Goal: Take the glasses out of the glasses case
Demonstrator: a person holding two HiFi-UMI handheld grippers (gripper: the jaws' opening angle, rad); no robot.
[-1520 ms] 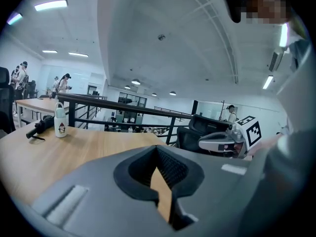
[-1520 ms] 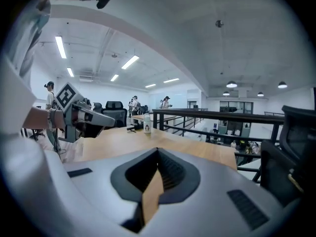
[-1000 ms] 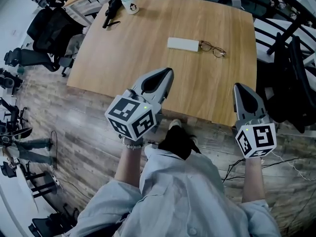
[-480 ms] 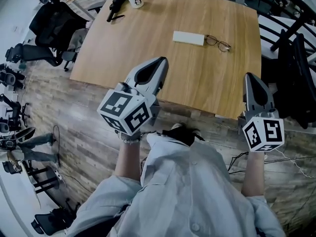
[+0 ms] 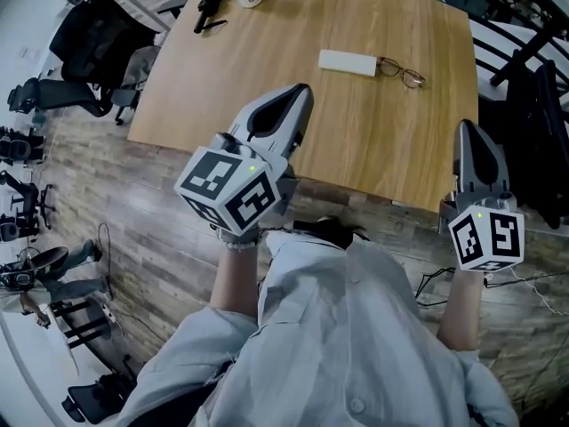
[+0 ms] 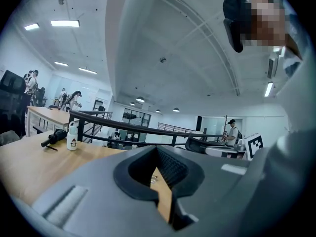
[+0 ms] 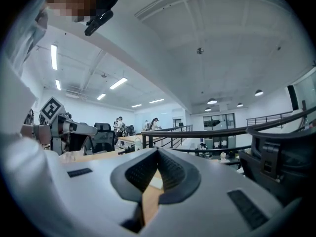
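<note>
Both claws are clenched on nothing, left gripper [image 5: 296,94] and right gripper [image 5: 468,130] hanging over the near edge of the table [image 5: 231,78], well apart from everything on it. Glasses [image 5: 402,71] look to be out already, lying on the wood just beside the right end of the white glasses case [image 5: 348,61]. Only way I see this going wrong is reaching in with jaws pinched together and shoving that thin frame or the case across the tabletop.

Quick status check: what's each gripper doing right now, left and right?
Left gripper: jaws closed, holding nothing.
Right gripper: jaws closed, holding nothing.
</note>
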